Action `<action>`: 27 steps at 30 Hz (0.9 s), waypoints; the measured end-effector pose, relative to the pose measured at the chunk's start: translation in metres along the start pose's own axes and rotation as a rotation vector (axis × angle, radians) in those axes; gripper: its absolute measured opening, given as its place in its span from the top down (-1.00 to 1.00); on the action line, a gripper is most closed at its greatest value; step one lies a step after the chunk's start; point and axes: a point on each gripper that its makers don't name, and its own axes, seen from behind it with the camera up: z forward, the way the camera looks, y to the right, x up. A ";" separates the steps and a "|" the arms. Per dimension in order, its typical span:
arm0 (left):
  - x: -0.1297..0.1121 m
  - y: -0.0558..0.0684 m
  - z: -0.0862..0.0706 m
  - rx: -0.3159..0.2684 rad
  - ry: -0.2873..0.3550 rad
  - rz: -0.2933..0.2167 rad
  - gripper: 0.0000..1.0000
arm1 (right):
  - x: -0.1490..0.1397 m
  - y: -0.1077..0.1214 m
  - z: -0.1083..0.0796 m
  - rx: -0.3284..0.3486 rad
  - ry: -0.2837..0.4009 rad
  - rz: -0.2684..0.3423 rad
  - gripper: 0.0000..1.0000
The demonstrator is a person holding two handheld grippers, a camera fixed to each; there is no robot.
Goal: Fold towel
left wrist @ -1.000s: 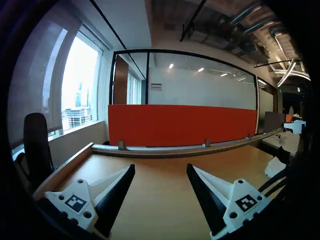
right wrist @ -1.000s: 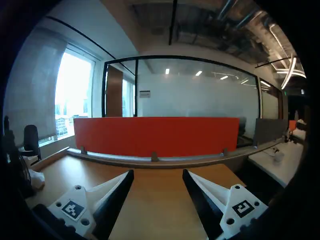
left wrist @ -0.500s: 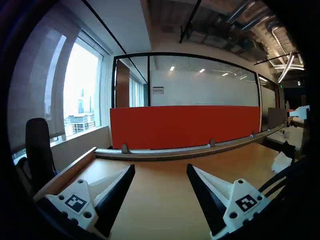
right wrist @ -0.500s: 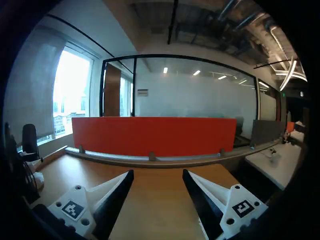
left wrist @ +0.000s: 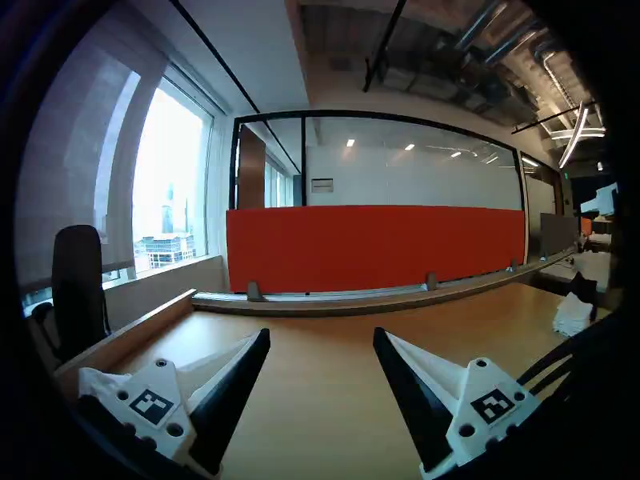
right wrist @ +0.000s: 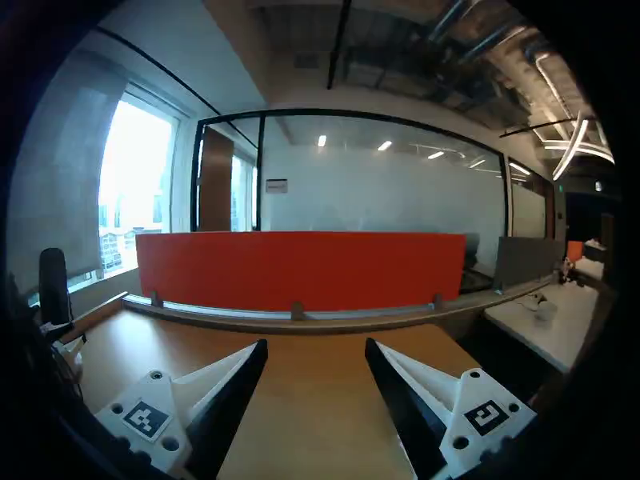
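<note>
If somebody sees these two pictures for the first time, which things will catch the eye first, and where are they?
The bright orange-red partition stands along the far edge of the wooden desk, straight ahead in both views. To its left, a tall window glares with daylight. In the foreground, the left gripper and the right gripper stand open above the desk.

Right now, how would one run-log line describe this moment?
left gripper: open, empty | right gripper: open, empty | both over wooden desk | white crumpled cloth: ungripped
</note>
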 end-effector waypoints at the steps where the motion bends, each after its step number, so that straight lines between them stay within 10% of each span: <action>1: -0.004 0.000 -0.001 0.000 0.000 -0.001 -0.91 | -0.002 0.001 0.000 -0.003 0.002 0.000 -0.89; 27: -0.062 0.006 -0.013 0.019 0.055 -0.037 -0.91 | -0.035 0.011 -0.002 -0.017 0.048 -0.011 -0.89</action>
